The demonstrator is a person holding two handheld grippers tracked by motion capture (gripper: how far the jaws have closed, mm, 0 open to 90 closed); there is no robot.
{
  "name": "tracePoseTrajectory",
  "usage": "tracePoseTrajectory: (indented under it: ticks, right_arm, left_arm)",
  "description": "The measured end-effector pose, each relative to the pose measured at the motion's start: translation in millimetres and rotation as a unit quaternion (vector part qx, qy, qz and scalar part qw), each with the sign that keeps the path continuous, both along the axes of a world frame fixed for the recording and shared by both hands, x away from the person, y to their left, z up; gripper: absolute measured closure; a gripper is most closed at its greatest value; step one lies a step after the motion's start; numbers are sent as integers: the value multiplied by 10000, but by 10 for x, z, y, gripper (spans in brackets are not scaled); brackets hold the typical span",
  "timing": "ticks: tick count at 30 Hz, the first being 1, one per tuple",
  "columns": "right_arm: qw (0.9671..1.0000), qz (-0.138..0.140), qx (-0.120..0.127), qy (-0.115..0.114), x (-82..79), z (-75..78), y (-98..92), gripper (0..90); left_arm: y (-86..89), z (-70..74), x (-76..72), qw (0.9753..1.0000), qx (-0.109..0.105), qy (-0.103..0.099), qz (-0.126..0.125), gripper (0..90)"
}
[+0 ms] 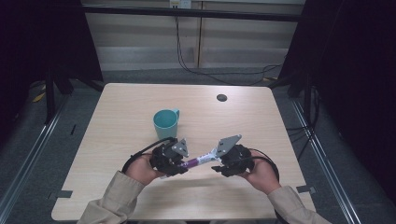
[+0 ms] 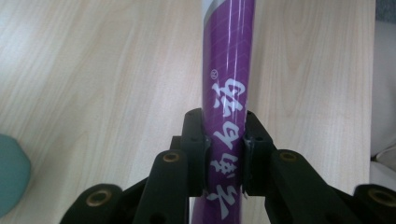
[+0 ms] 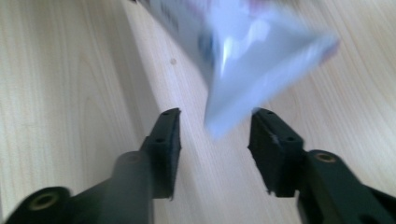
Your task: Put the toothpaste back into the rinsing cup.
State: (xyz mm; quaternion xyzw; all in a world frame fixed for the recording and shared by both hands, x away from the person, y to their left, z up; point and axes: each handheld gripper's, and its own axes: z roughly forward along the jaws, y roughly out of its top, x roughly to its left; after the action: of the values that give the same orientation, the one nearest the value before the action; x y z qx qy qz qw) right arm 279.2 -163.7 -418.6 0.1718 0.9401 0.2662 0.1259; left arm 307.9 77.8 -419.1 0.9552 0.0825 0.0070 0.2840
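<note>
A purple tube with white characters hangs just above the table's front middle, between my two grippers. My left gripper is shut on it; in the left gripper view both jaws press the purple body and the gripper holds it near its lower part. My right gripper stands at the tube's other end. In the right gripper view the tube's flat pale end looks blurred, and its corner reaches down between the spread jaws of the open gripper without touching either.
A teal cup with a handle stands upright behind the left gripper, its edge also in the left gripper view. A small black round hole marks the far side of the wooden table. Dark frames flank the table.
</note>
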Motion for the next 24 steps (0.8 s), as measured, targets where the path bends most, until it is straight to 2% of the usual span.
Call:
tracePoseTrajectory:
  ticks: [1,5,9,14,17,24]
  right_arm:
    - [10000,-11,64,24,8,-24,-28,481]
    - [9983,-396,345,238,32,-190,-172,352]
    - [9960,-703,440,337,15,-391,-278,251]
    - [9940,-925,411,422,-5,-521,-328,194]
    - [9921,-1043,496,499,-8,-609,-365,180]
    - [9901,-1196,574,467,-35,-747,-406,153]
  left_arm:
    - [34,15,12,9999,-96,1,65,756]
    - [122,65,51,9992,-324,-16,236,756]
    - [200,100,86,9974,-573,-58,434,755]
    - [268,130,124,9947,-800,-77,636,755]
    - [299,145,143,9937,-864,-110,709,755]
    - [377,185,182,9895,-1108,-182,908,755]
